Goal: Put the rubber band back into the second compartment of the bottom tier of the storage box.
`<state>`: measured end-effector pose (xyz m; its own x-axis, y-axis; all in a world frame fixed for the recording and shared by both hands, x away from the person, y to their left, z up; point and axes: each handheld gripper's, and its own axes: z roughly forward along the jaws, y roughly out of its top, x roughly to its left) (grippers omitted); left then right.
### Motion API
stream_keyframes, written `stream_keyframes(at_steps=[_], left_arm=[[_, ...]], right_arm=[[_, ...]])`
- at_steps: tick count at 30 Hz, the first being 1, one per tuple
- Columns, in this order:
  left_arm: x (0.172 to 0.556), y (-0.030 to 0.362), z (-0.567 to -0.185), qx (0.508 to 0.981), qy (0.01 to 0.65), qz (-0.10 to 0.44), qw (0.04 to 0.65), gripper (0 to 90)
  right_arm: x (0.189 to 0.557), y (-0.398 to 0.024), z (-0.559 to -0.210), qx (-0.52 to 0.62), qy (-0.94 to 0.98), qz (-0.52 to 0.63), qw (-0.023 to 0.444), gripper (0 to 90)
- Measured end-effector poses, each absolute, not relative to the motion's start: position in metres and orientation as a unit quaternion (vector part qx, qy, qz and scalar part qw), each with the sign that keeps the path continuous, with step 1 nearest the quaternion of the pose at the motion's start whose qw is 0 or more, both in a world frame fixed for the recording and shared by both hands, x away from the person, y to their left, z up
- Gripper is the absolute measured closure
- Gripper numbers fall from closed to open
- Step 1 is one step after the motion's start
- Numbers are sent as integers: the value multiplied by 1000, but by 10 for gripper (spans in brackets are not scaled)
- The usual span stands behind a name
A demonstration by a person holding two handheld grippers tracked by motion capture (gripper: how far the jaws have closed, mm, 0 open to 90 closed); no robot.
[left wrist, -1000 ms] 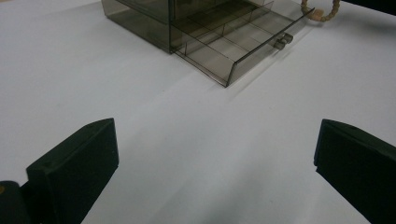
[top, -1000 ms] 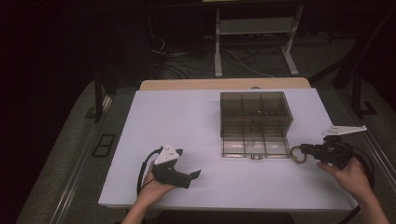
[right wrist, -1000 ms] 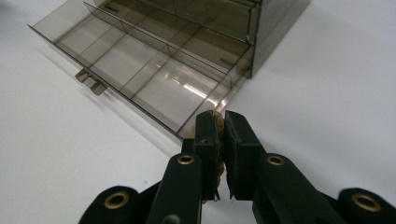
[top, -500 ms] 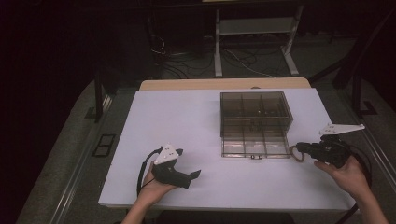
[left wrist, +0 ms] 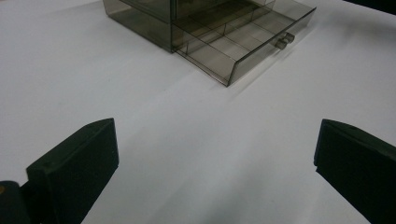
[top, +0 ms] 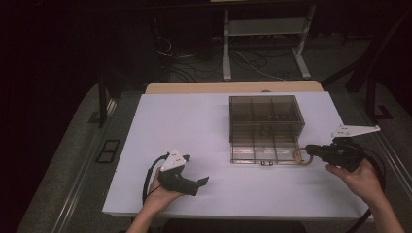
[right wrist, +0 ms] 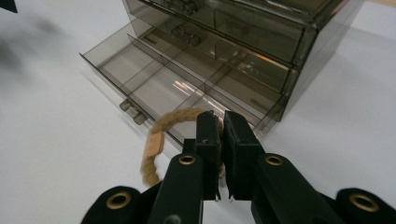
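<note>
A smoky clear drawer box (top: 266,114) stands on the white table (top: 194,126), with its bottom drawer (top: 262,151) pulled out toward me. In the right gripper view the drawer (right wrist: 154,74) shows several bare compartments. My right gripper (top: 312,151) is shut on a tan rope ring (top: 303,157) just right of the drawer's front corner. The ring (right wrist: 153,142) hangs to the left of the pinched jaws of that gripper (right wrist: 223,122). My left gripper (top: 201,182) rests near the front edge, open with nothing between its fingers; it (left wrist: 215,140) looks toward the drawer (left wrist: 243,44).
Small items lie in the upper drawers (right wrist: 184,31) of the box. A wooden strip (top: 233,87) borders the table's far edge. Cables and a metal stand (top: 262,43) are on the dark floor beyond.
The right gripper with the rope ring has edged slightly left, toward the drawer's corner. The left gripper has stayed put.
</note>
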<state>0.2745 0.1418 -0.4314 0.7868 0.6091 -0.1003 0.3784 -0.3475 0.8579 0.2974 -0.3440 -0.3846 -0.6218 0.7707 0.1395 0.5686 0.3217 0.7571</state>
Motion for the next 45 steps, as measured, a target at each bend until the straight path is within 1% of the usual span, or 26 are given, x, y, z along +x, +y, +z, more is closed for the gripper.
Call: stream_keyframes(at_steps=[20,45], left_arm=[[274,143,-431,809,309,122,485,0],[274,144,-430,808,309,123,487,0]], right_arm=[[305,-321,-366,384,813,418,128,838],[323,-295,-358,362,821,422,128,838]])
